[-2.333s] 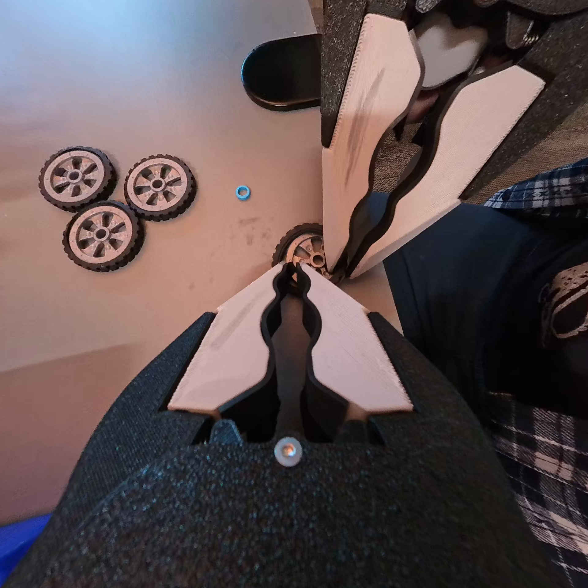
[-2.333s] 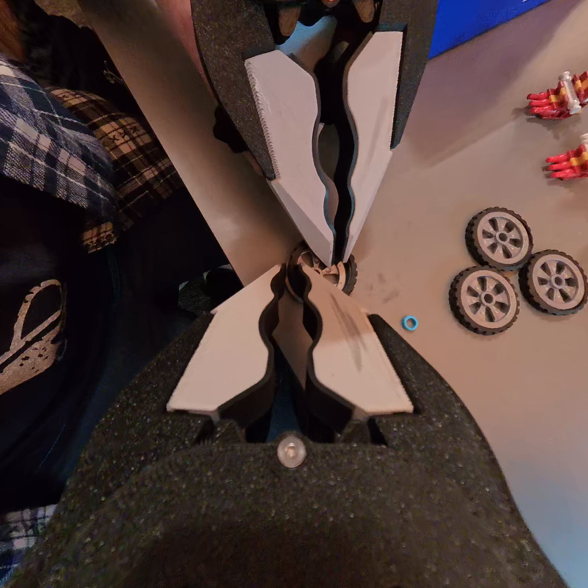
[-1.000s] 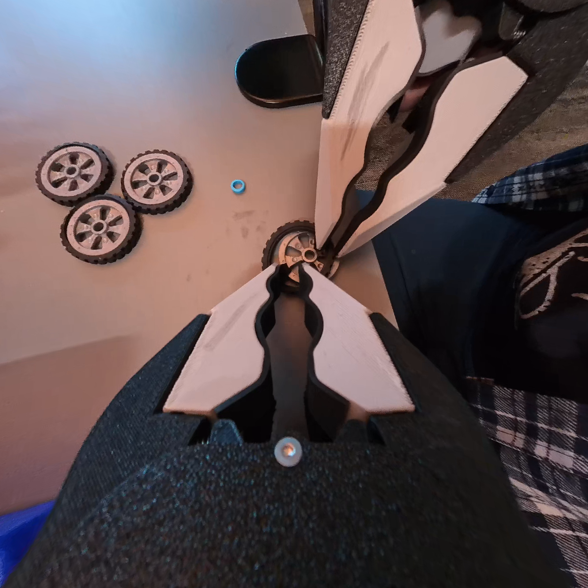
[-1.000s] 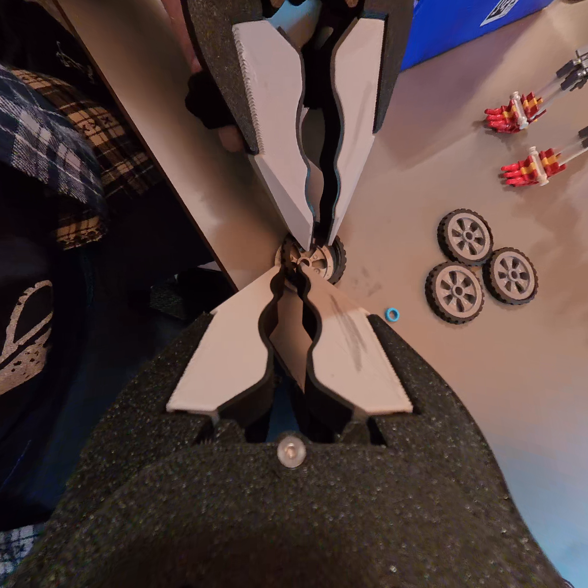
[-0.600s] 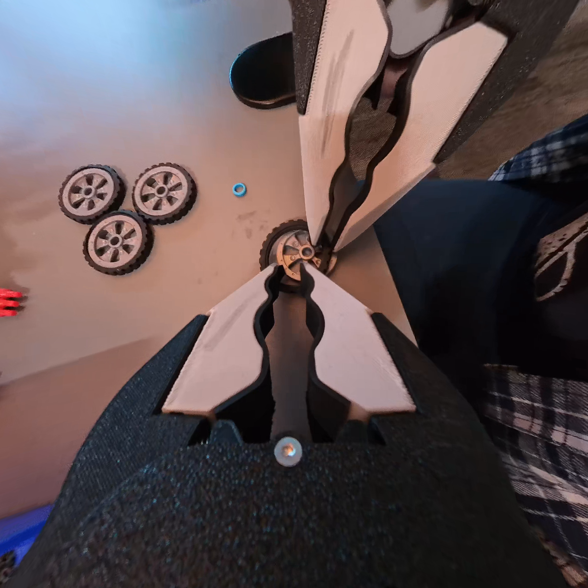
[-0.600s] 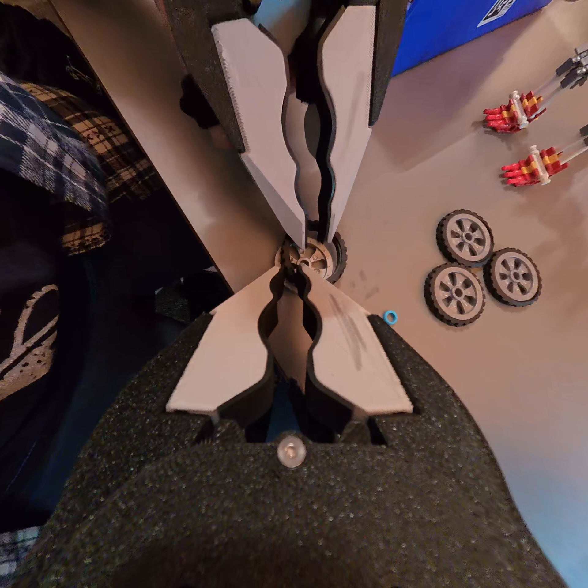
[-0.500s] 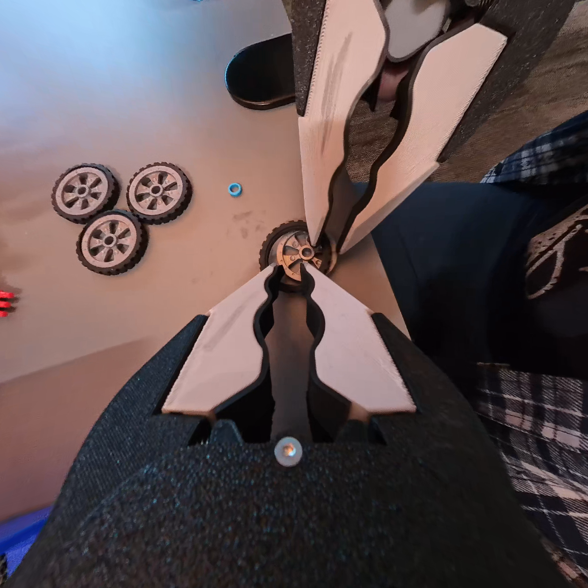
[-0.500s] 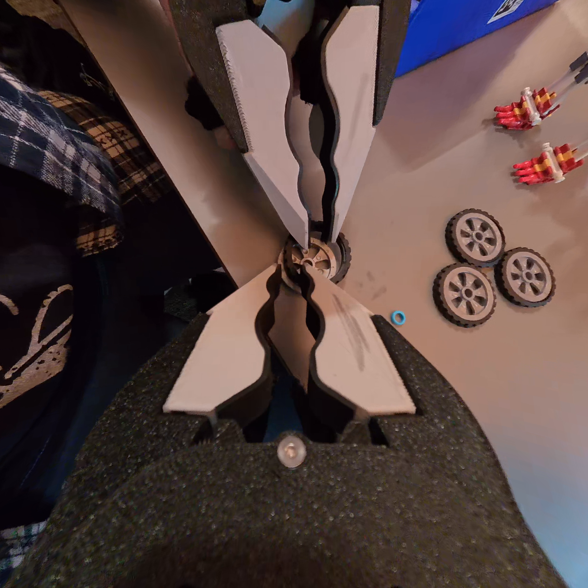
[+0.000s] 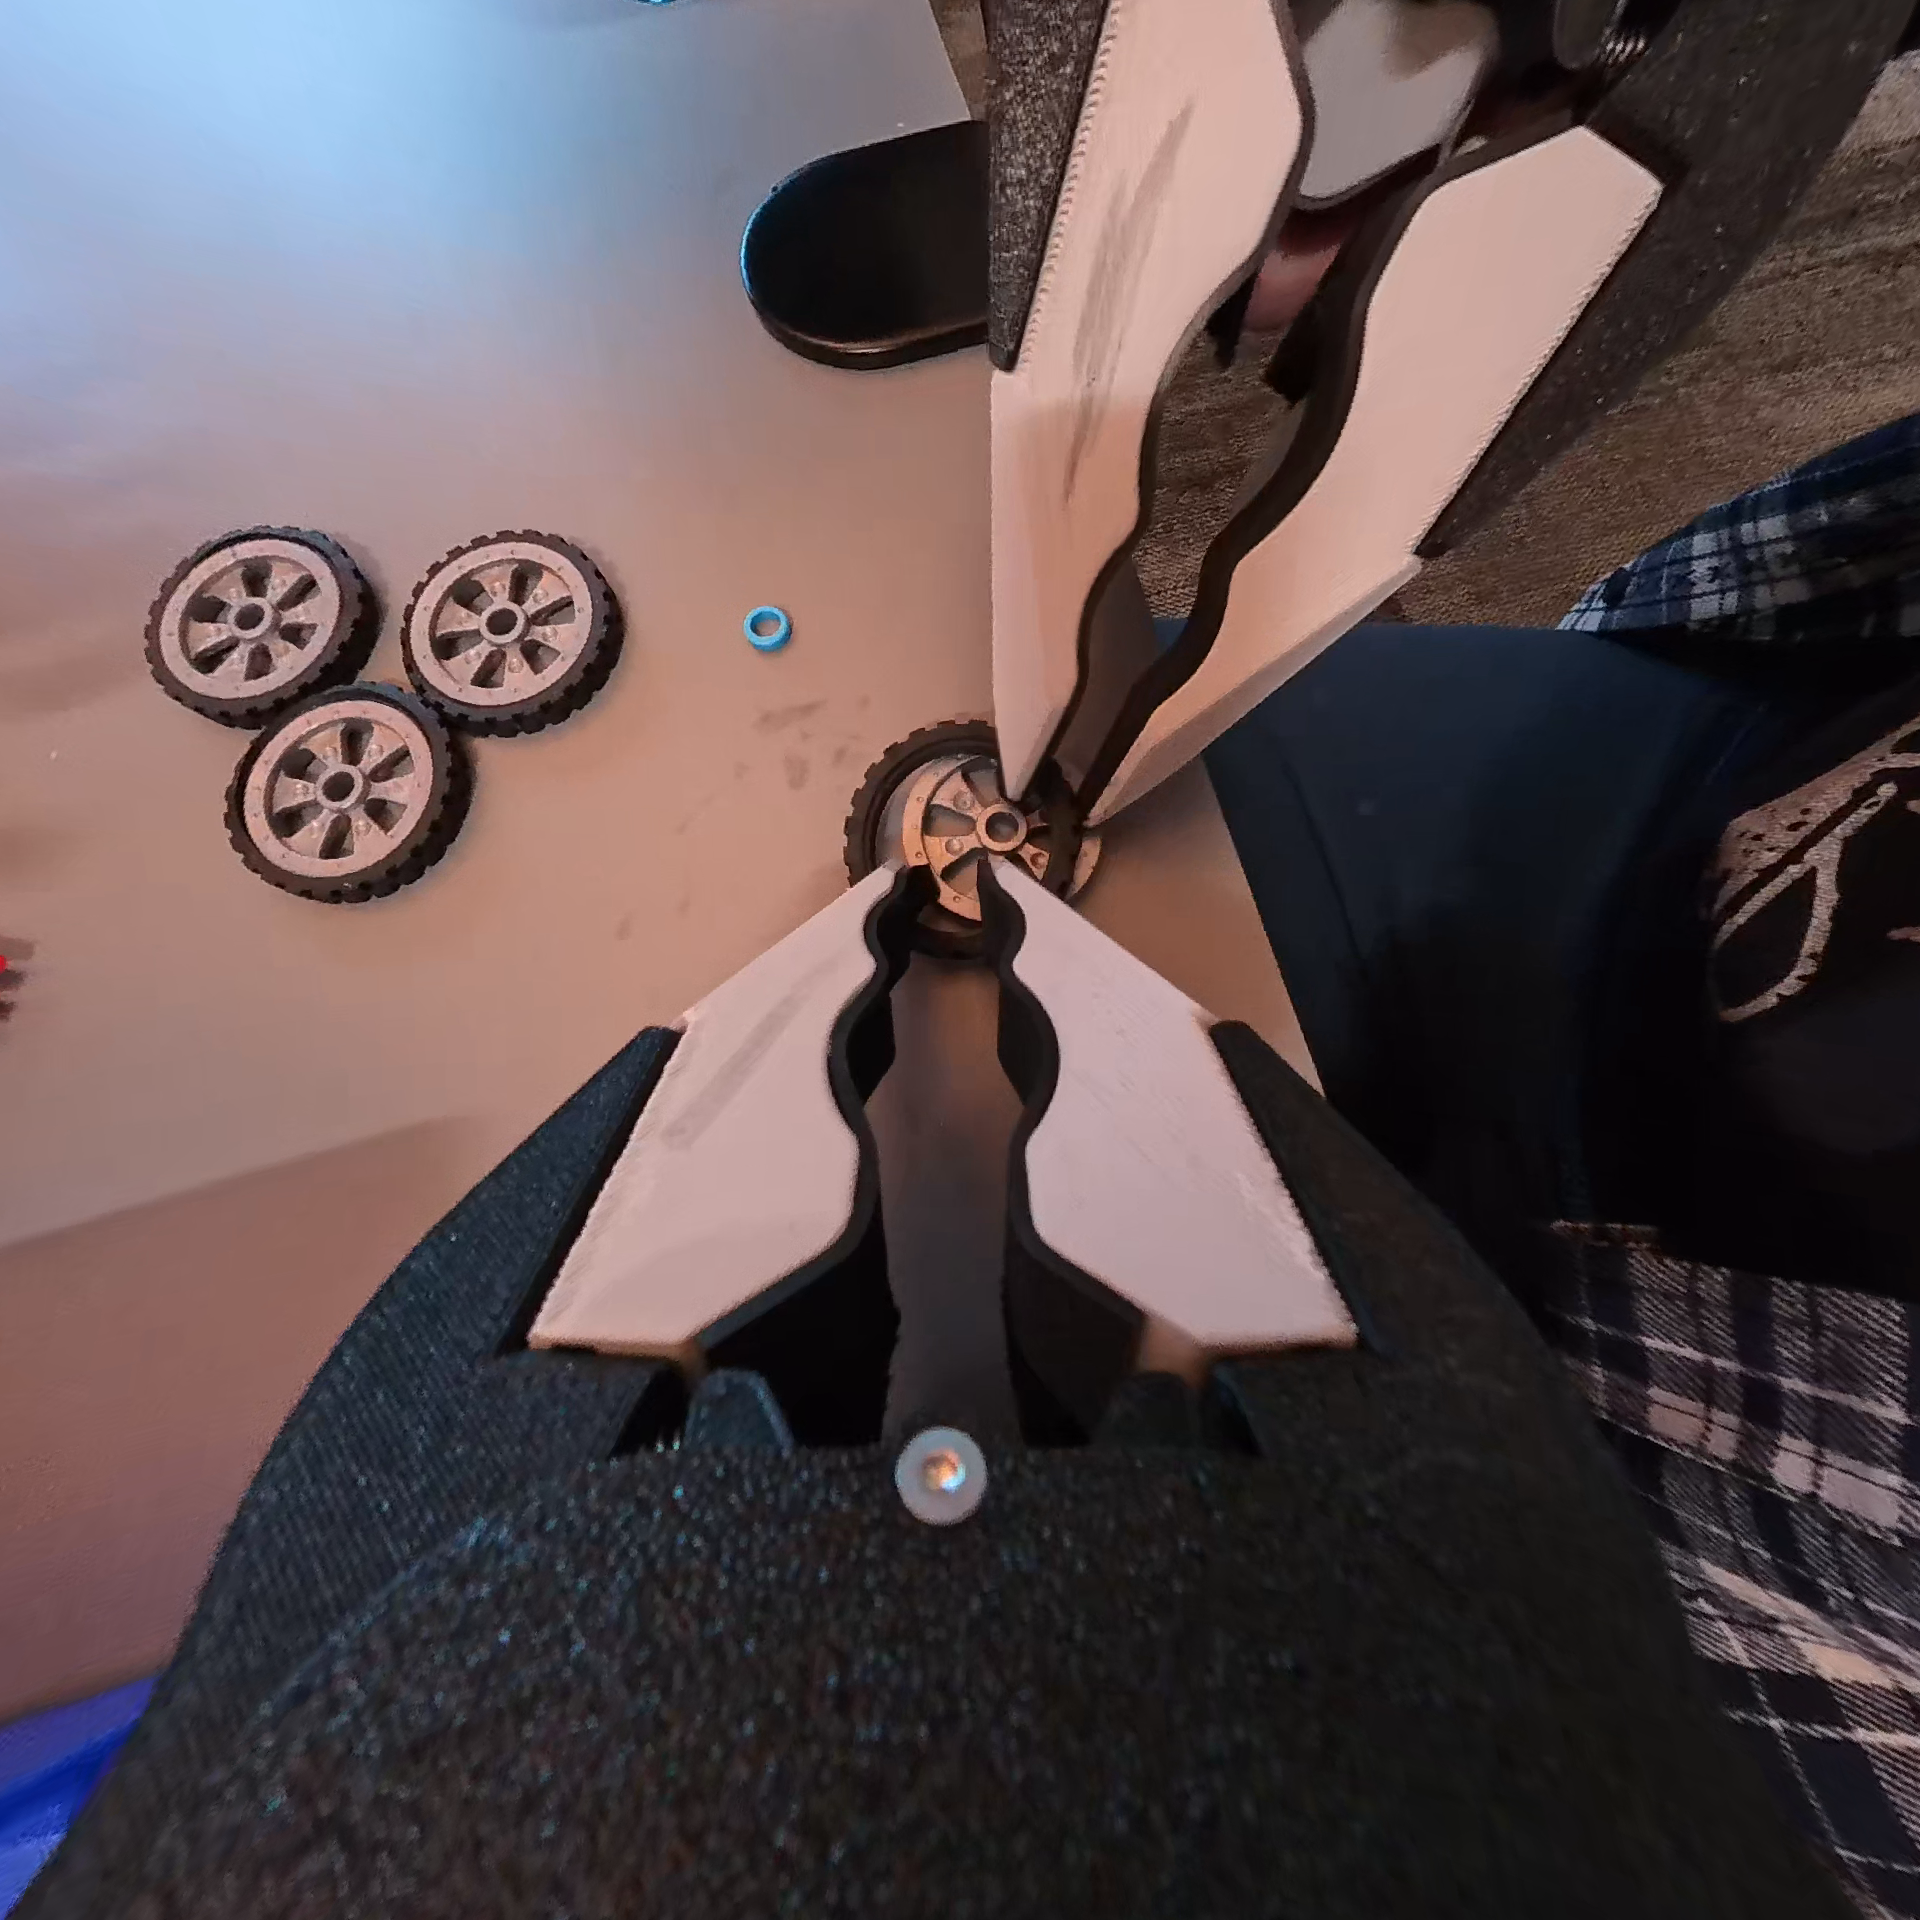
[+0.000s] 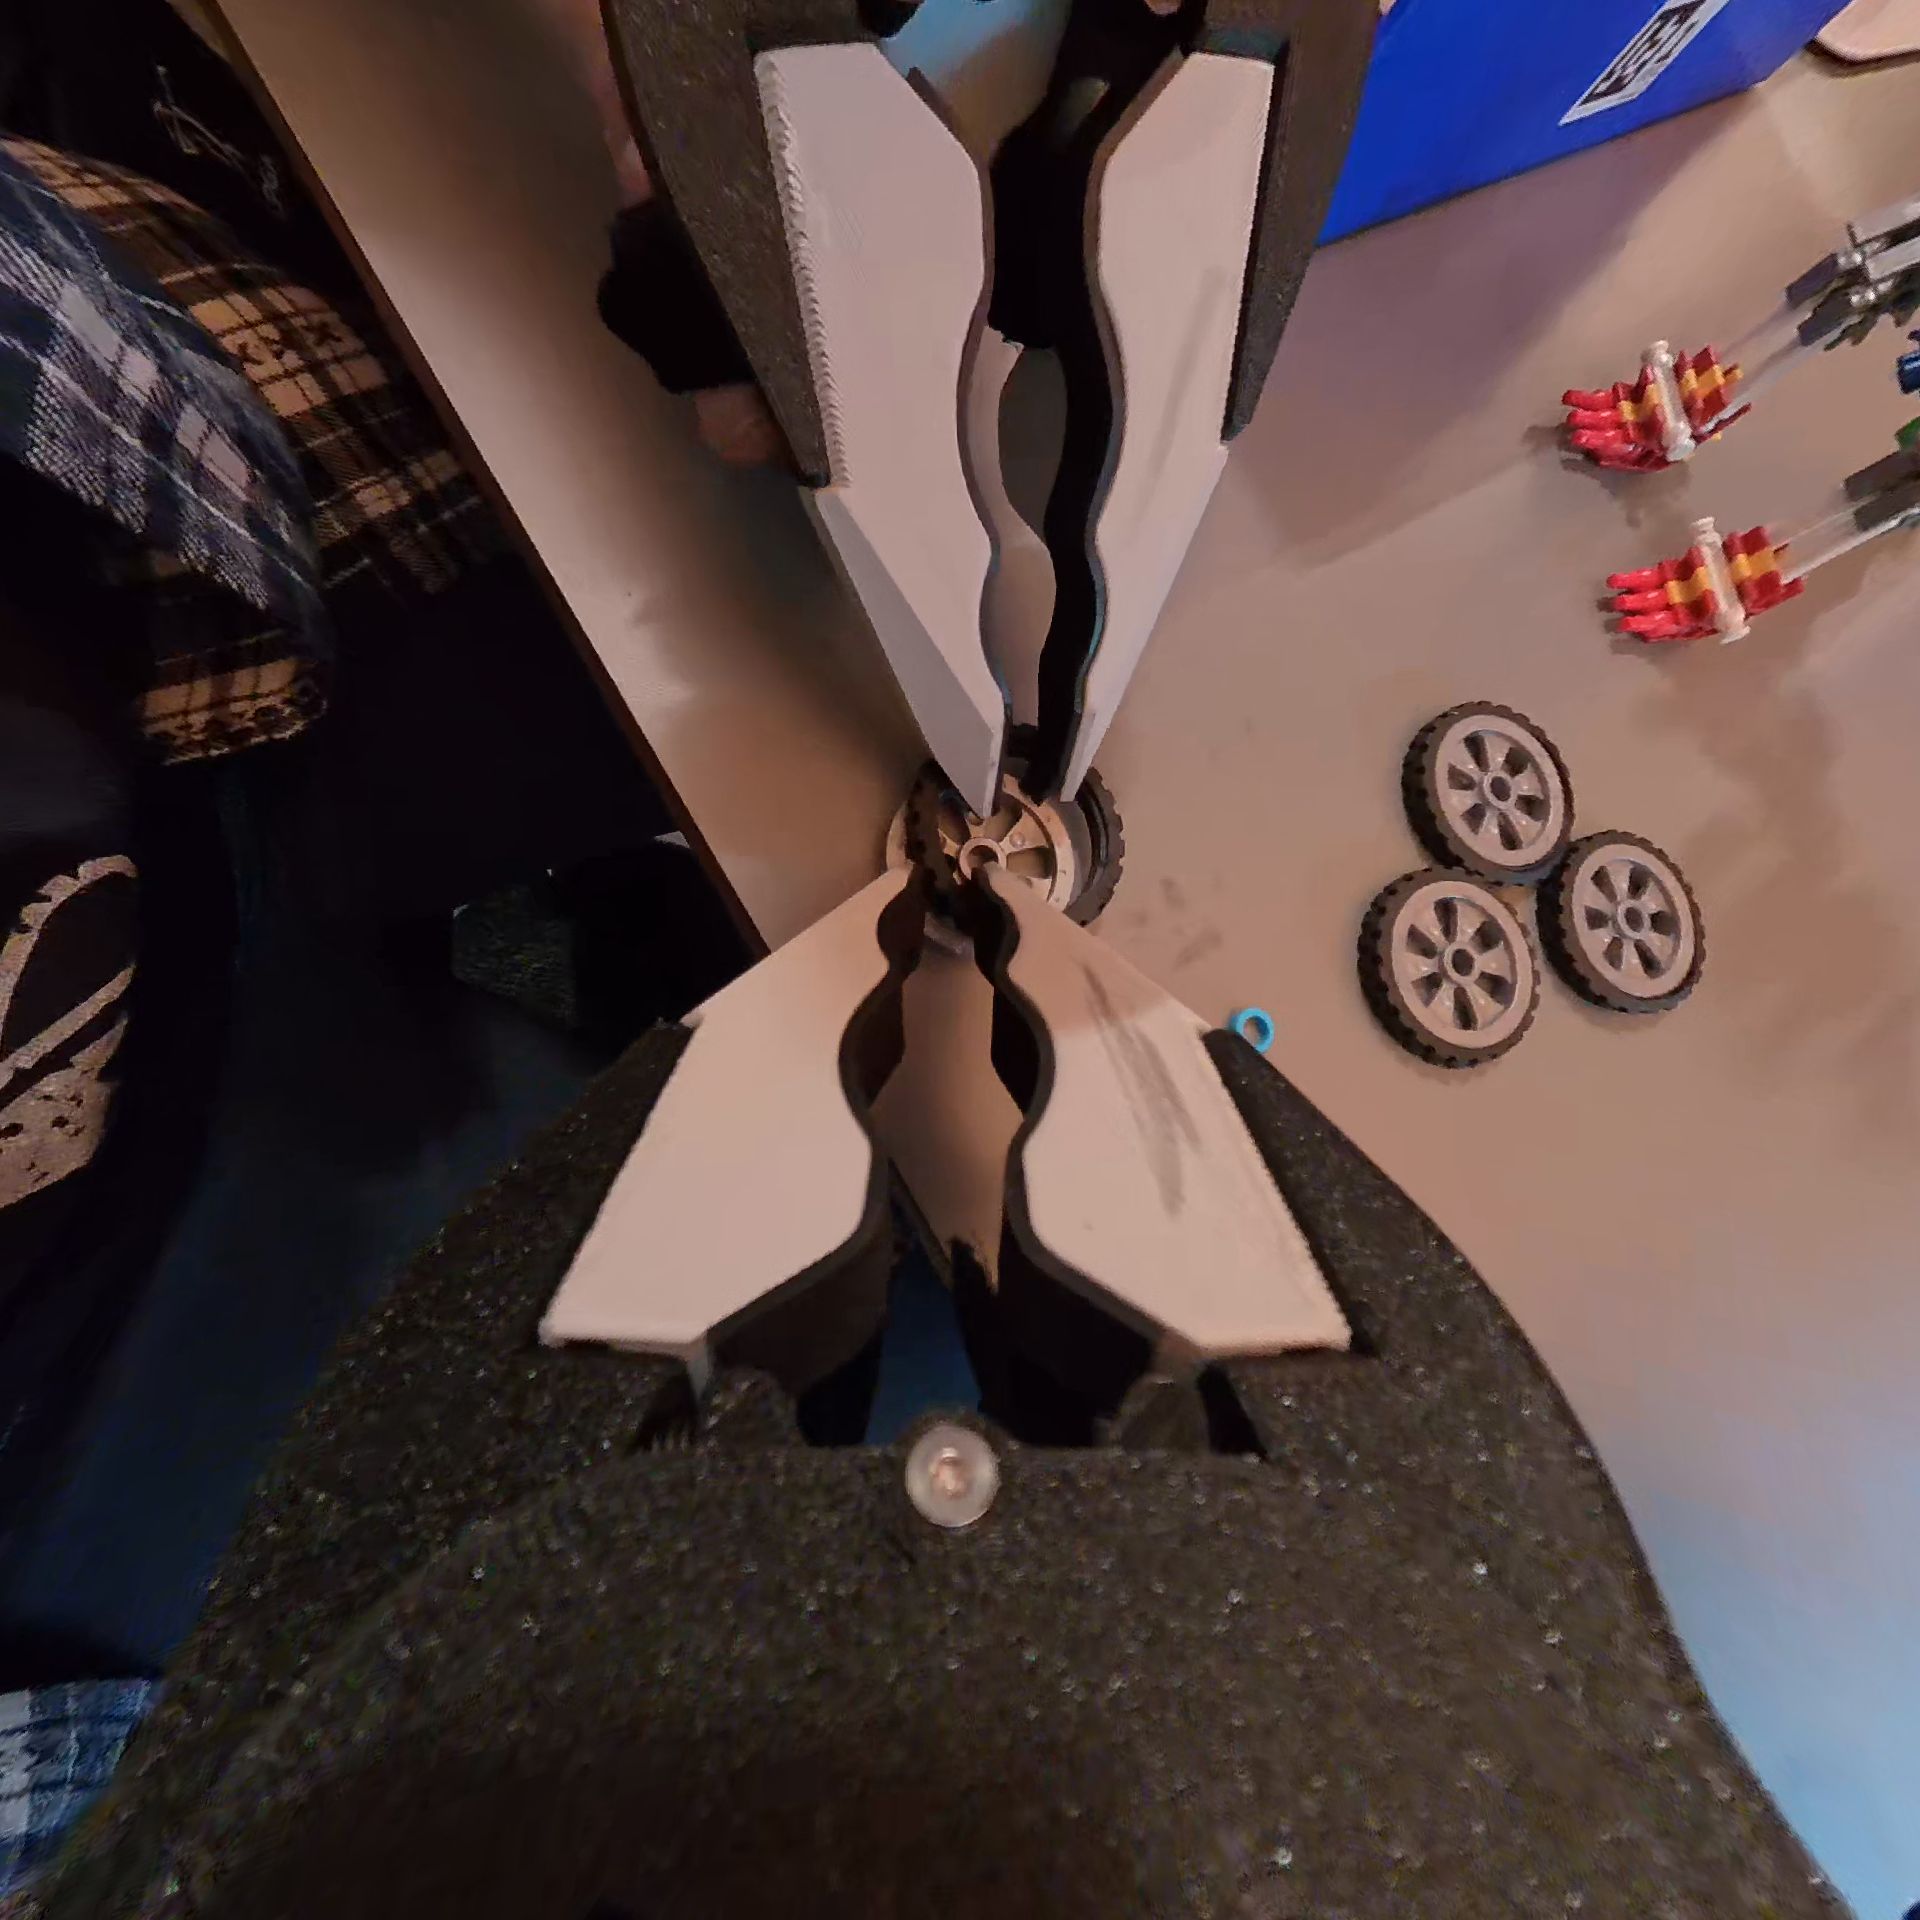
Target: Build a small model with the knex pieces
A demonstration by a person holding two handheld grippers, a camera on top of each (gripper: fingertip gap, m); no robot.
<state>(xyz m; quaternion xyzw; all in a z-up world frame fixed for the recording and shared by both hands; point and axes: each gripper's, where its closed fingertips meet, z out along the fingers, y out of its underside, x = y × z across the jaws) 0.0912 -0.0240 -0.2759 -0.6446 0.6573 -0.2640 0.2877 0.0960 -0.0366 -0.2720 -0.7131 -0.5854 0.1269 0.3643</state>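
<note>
Here both the left gripper (image 9: pixel 948 883) and the right gripper (image 10: pixel 948 883) pinch one wheel (image 9: pixel 961 831) together near the table (image 9: pixel 520 312) edge; three wheels (image 9: pixel 343 790) lie left.

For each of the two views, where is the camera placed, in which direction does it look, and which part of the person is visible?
Left wrist view: sits on the left tool, looks along its fingers at the held wheel by the table edge; dark shirt and plaid sleeve at right.
Right wrist view: sits on the right tool, faces that wheel from the opposite side; same clothing at left.
Shared: the wheel, both tools, three loose wheels, blue ring.
</note>
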